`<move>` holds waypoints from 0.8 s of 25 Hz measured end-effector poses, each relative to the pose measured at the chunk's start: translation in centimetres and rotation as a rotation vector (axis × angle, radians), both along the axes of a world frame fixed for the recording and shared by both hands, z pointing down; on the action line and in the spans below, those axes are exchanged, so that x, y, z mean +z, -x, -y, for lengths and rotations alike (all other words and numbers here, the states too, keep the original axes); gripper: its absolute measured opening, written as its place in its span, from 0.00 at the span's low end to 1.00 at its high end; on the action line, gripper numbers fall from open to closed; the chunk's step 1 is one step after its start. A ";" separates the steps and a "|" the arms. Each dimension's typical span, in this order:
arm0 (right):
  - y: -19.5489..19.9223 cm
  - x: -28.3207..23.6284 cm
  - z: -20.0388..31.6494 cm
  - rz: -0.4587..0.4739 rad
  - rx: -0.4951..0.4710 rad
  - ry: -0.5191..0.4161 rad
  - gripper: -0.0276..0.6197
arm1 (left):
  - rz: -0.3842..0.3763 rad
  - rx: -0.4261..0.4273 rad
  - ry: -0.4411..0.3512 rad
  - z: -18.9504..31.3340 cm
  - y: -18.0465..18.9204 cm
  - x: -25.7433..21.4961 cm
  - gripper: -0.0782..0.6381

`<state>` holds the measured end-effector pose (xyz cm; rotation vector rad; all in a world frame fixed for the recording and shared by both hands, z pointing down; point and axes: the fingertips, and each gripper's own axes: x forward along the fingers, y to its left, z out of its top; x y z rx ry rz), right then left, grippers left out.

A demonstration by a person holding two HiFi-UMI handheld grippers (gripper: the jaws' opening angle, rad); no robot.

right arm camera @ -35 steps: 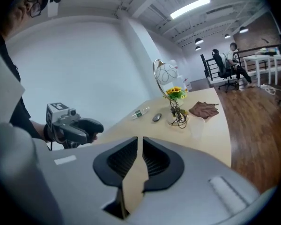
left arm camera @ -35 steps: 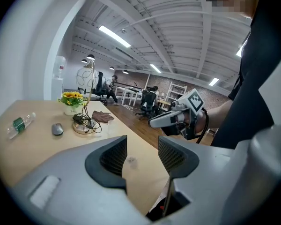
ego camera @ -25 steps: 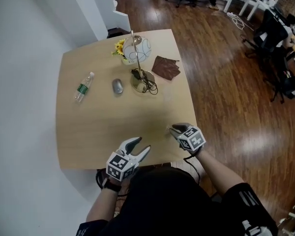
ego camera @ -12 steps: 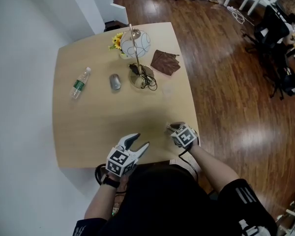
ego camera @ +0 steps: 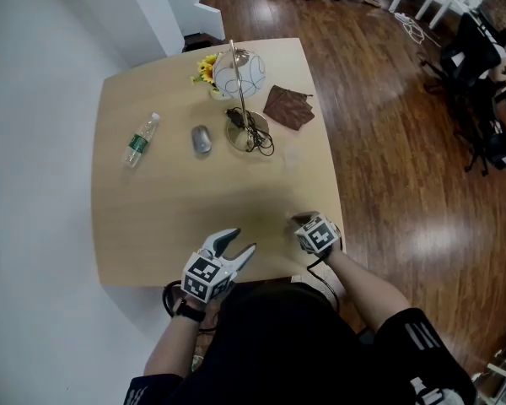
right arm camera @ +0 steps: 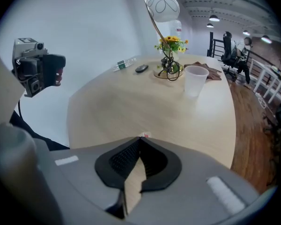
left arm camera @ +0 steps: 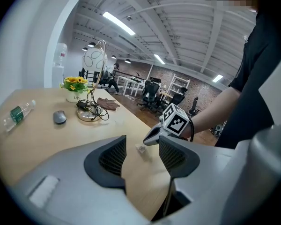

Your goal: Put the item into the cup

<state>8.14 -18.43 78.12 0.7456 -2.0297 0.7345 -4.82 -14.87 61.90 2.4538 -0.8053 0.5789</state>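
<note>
The right gripper (right arm camera: 140, 139) has its jaws drawn together, and the item (right arm camera: 144, 135), a small pale piece with a touch of red, shows right at their tips. It appears to be nipped there, low against the surface (ego camera: 169, 218), at the lower right of the head view.

The cup (right arm camera: 195, 80) is a clear one standing upright. In the right gripper view it sits in the upper right of the frame, ahead of the jaws and off to their right, well apart from them. It stands just in front of the lamp base (right arm camera: 167, 73) with its tangle of cord. The path to it looks like bare surface, so the carry should run forward and slightly rightward, then over the rim.

The left gripper (ego camera: 240, 245) hovers at the lower middle of the head view with its jaws apart and nothing between them. It is farther from the cup than the right one, which looks the better placed to make the drop.
</note>
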 end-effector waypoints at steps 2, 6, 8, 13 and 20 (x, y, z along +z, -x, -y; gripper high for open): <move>-0.1 -0.8 0.5 0.021 0.012 -0.012 0.06 | -0.003 -0.002 -0.003 0.2 0.0 -0.1 0.41; -0.3 -3.7 2.7 0.060 0.012 -0.064 0.06 | -0.015 -0.003 -0.010 0.8 -0.1 -0.4 0.41; -0.6 -5.3 4.5 0.078 0.023 -0.091 0.06 | -0.019 -0.002 -0.014 1.2 -0.2 -0.5 0.41; -2.2 -9.6 10.7 0.103 0.075 -0.158 0.06 | -0.012 0.000 -0.052 2.8 -0.1 -1.6 0.41; -2.6 -12.3 18.1 0.097 0.102 -0.225 0.06 | -0.012 -0.006 -0.073 4.5 0.2 -2.3 0.41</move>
